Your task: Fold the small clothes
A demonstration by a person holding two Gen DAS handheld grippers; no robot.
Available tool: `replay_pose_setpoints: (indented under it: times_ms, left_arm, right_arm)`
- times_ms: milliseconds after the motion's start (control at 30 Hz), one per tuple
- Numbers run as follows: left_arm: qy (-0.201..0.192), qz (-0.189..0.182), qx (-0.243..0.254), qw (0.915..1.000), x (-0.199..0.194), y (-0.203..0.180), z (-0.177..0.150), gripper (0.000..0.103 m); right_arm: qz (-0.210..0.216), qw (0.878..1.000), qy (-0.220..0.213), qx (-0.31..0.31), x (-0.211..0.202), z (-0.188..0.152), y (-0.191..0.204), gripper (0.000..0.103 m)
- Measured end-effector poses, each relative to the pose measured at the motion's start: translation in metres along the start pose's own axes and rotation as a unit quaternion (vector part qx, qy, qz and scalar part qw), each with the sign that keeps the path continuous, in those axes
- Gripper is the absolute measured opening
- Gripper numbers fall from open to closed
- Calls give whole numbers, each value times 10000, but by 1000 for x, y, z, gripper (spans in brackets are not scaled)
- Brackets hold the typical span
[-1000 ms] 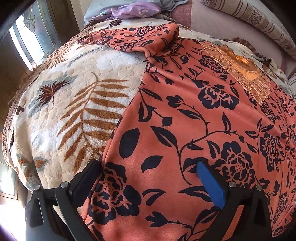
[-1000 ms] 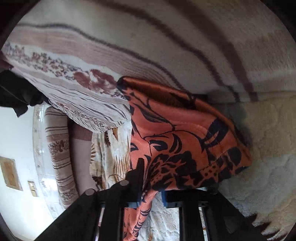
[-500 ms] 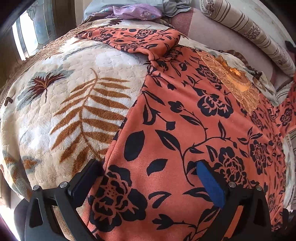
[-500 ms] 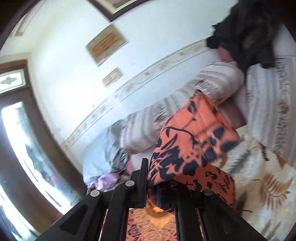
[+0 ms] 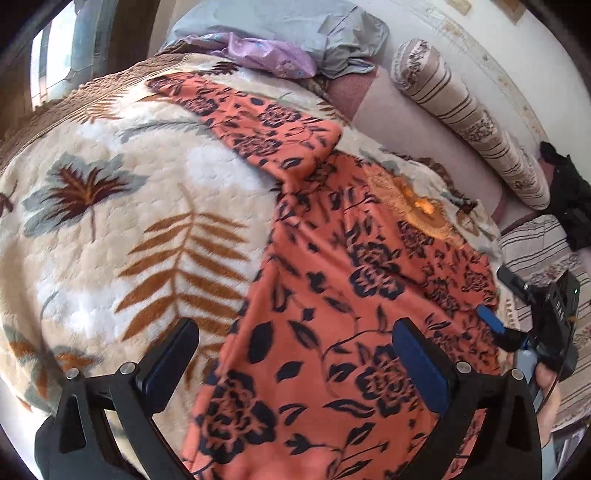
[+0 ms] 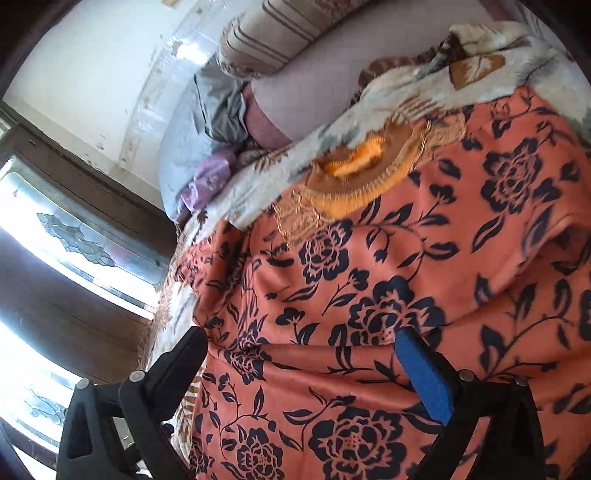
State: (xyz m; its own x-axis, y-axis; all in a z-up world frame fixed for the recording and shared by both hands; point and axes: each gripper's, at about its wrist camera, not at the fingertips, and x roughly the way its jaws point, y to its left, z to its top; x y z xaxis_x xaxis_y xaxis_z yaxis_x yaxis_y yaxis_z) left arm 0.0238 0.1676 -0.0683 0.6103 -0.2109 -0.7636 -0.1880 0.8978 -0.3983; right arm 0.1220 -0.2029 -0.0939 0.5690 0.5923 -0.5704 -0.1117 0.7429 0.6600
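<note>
An orange garment with dark flowers (image 5: pixel 332 277) lies spread on the bed, its embroidered neckline (image 5: pixel 417 206) toward the pillows. One sleeve (image 5: pixel 258 122) reaches out to the far left. My left gripper (image 5: pixel 293 328) hovers open over the garment's near part, with only flat cloth below. My right gripper (image 6: pixel 300 338) is over the garment (image 6: pixel 406 258) near the neckline (image 6: pixel 354 173), its jaws opening and gripping nothing. A folded-over sleeve part (image 6: pixel 535 258) lies on the body at the right. The right gripper (image 5: pixel 498 299) also shows at the garment's right edge, held by a hand.
A cream blanket with leaf prints (image 5: pixel 129 240) covers the bed. A striped bolster (image 5: pixel 469 122), grey-blue cloth (image 5: pixel 295 26) and purple cloth (image 5: pixel 266 55) lie at the far side. Dark clothing (image 5: pixel 569 195) sits far right. A window (image 5: pixel 62 48) is at the left.
The right gripper swung the sleeve across over the garment's body, then opened and let it go. The left gripper rose a little and tilted, still open.
</note>
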Motion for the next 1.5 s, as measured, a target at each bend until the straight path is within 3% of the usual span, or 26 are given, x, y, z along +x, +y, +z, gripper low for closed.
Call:
replay_pose_setpoints:
  times_ms: [133,267,333,433,533,633,667,700,733,767,833,900,1000,1067,1167,1267,1400,1500]
  left_arm:
    - [126,-699,194,9973,25,-40,36,103]
    - [658,-1335,-69,9888,75,-64,76,103]
    - [964,-1351,-209,9859,104,-69,90,103]
    - [1206,-994,-467,9866,136,-64,98,102]
    - [1474,-816,-777,9826,156,-51,91,92]
    - [1467,-653,-843,9834,158,-46,84,73]
    - [1484,-581,-771,9842,158,-47,83,61]
    - [1549,-465,-684,9845,159,-48,83,27]
    - [1659,-295,-597,9839,161,-48,84,7]
    - [1730,-265,-587,9828,163,-48,85,5]
    - [1420,-104,-343,9892,148,-56,91,5]
    - [671,-60,293,9973,111,-81,98,5]
    - [-256,-12,879,9958,65,-107,92,5]
    - [-87,272,956,9950,80,-102,81,5]
    - [880,898,532,9906,139,-61,63,6]
    - [748,575,346,9949,132,-51,65,6]
    - [394,384,617,9966,109,-63,83,5]
    - [-92,310,831,9960,82,-79,103,4]
  right_arm:
    - [-114,9998,-143,61,-21,3,-11,102]
    - [-8,9993,-70,369,-27,-14,-43,102]
    - [81,9988,-72,484,-25,-23,-57,102]
    - [155,9995,-257,52,-25,-32,-56,102]
    - [31,9982,-384,-457,-22,-43,-51,102]
    - [4,9979,-442,-469,-21,-43,-51,102]
    - [26,9979,-454,-455,-20,-43,-52,102]
    - [35,9979,-463,-458,-20,-43,-53,102]
    - [30,9978,-466,-473,-20,-44,-52,102]
    - [18,9977,-469,-487,-19,-44,-52,102]
    - [-3,9976,-470,-509,-19,-44,-51,102]
    - [10,9975,-480,-511,-20,-45,-52,102]
    - [1,9974,-497,-530,-19,-45,-52,102]
    - [-27,9973,-495,-550,-18,-45,-51,102]
    - [7,9977,-447,-518,-19,-44,-51,102]
    - [124,9994,-203,-252,-23,-35,-54,102]
    - [443,9979,-181,441,-35,-20,-72,102]
    - [407,9983,-158,393,-35,-20,-79,102]
